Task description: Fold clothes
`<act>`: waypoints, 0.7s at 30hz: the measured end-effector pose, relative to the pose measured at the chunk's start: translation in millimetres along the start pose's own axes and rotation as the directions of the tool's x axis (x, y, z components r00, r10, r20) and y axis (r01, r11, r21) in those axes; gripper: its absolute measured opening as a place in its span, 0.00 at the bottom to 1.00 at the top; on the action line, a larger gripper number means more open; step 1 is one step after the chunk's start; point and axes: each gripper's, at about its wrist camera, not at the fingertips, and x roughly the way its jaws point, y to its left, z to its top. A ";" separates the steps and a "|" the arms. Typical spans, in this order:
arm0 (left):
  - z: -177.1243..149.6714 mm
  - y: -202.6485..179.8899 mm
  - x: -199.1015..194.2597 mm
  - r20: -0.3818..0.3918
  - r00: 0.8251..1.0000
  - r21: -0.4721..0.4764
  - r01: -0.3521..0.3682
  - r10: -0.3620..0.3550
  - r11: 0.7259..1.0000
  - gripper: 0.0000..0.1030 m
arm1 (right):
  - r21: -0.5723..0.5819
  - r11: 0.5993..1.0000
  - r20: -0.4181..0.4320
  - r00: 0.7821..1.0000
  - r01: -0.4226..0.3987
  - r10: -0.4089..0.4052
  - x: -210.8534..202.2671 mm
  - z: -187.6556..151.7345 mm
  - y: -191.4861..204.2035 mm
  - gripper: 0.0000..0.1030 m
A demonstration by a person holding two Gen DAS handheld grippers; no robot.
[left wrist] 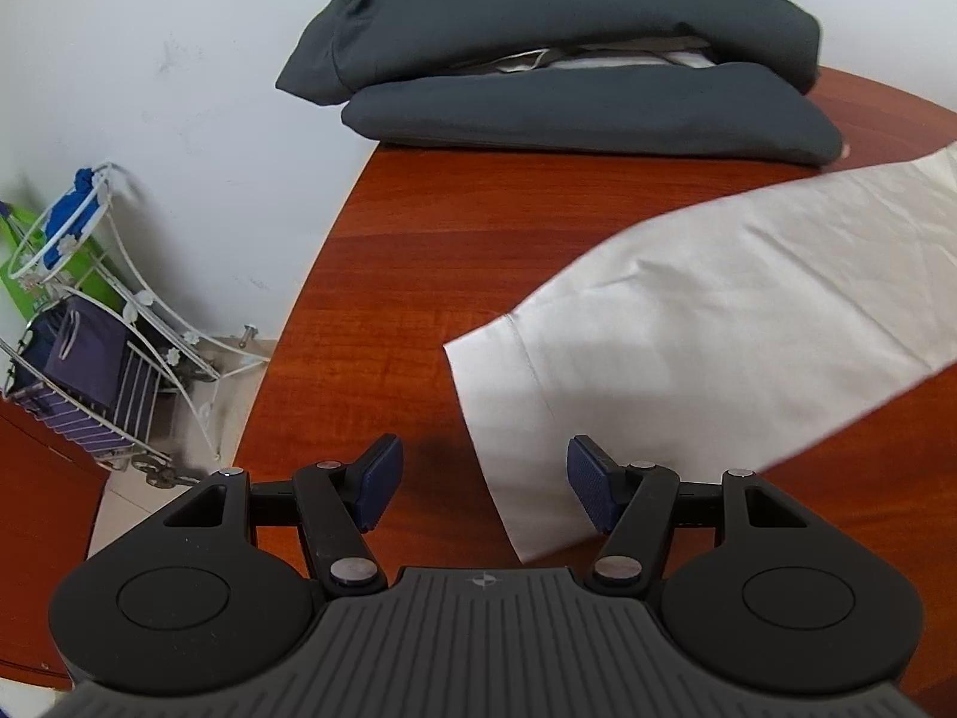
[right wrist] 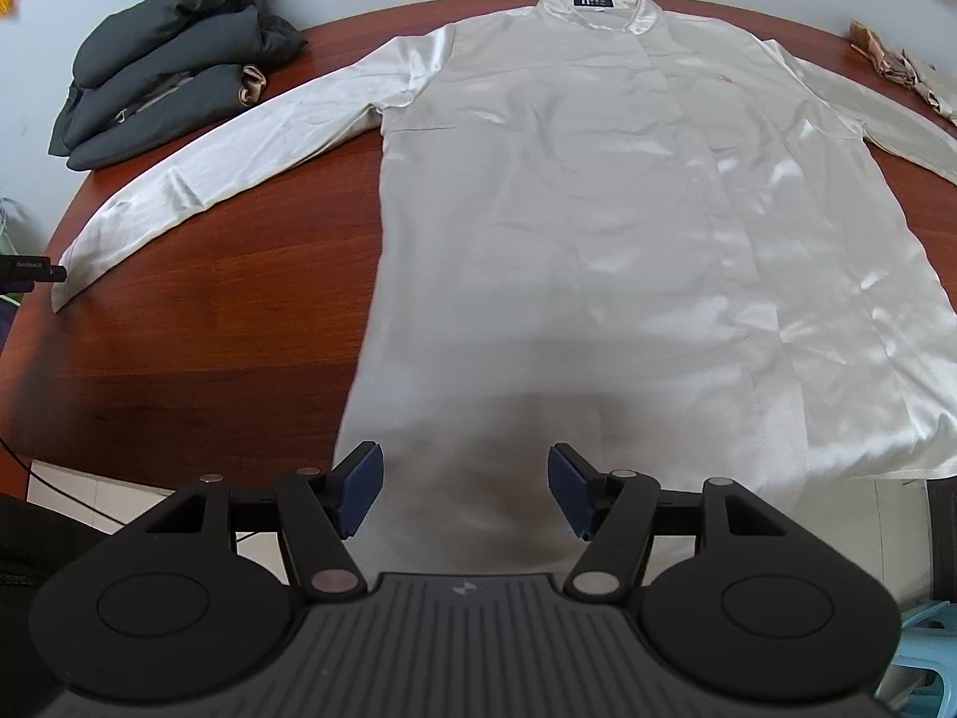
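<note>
1. Across the middle of the right wrist view, a white long-sleeved shirt point(right wrist: 598, 209) lies spread flat and face up on a reddish-brown wooden table point(right wrist: 197, 323), collar at the top centre of the frame and hem at the bottom.
2. Its one sleeve stretches out toward the left edge of the frame; the other runs off the right edge.
3. At the upper left of that view sits a stack of folded dark grey clothes point(right wrist: 173, 72), apart from the shirt.
4. At the bottom centre, the right gripper point(right wrist: 465, 490) hovers above the shirt's hem, its blue-padded jaws spread wide with nothing pressed between them.
5. In the left wrist view, the left gripper point(left wrist: 484, 487) fills the bottom of the frame, jaws also wide apart and empty.
6. The sleeve cuff point(left wrist: 520, 419) lies flat on the table just past the left gripper's right-hand finger.
7. The dark stack appears at the top centre here.
8. A white wire rack point(left wrist: 101, 323) stands on the floor at the left edge.
</note>
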 end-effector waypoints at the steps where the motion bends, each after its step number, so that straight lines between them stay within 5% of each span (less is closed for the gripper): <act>1: 1.6 0.5 2.5 -0.003 1.000 0.002 0.007 -0.007 1.000 0.61 | 0.003 1.000 0.002 1.000 0.000 0.000 0.7 1.9 1.1 0.67; 5: 4.3 -0.5 9.8 -0.015 0.999 0.019 0.031 -0.031 0.999 0.56 | 0.013 1.000 0.009 1.000 0.005 -0.005 1.3 6.5 4.4 0.69; 10: 5.6 -5.2 12.2 -0.016 0.997 0.025 0.070 -0.069 0.997 0.03 | 0.021 1.000 0.015 1.000 0.009 -0.010 2.2 12.0 6.1 0.69; 15: 6.2 -17.4 -4.6 0.046 0.992 0.032 0.115 -0.116 0.993 0.00 | 0.020 1.000 0.019 1.000 0.007 -0.008 4.6 17.6 5.0 0.69; 21: 1.5 -53.6 -48.6 0.144 0.957 0.116 0.236 -0.252 0.965 0.00 | 0.001 1.000 0.022 1.000 -0.009 0.009 10.1 30.5 6.5 0.69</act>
